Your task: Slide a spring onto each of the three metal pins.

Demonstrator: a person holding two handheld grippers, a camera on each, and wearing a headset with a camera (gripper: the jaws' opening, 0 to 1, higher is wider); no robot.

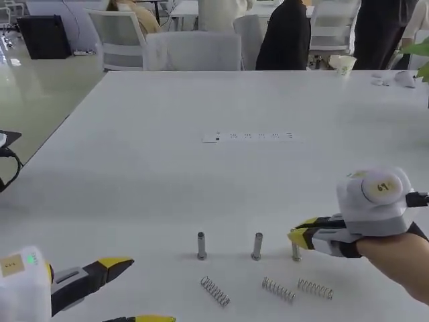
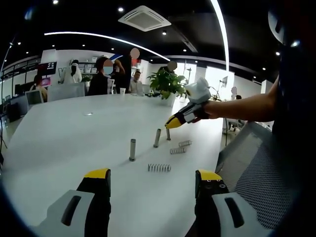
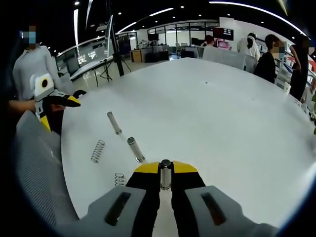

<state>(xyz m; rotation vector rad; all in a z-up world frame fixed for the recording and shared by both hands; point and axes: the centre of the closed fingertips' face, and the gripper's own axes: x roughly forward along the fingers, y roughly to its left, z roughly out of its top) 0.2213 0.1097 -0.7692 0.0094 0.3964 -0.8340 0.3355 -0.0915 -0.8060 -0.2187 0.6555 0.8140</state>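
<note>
Three pins [image 1: 257, 246] stood lower centre; right gripper [image 3: 165, 170] jaws held the right pin [image 3: 165, 178], likely steadying it; left gripper [image 2: 153, 178] jaws were wide.

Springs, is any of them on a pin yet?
No, all three springs lie flat on the table, near the bare pins.

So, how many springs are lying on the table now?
3, all loose on the table: the left spring, the middle spring, and the right spring close beside it, near the right tool, which grips a pin.
</note>
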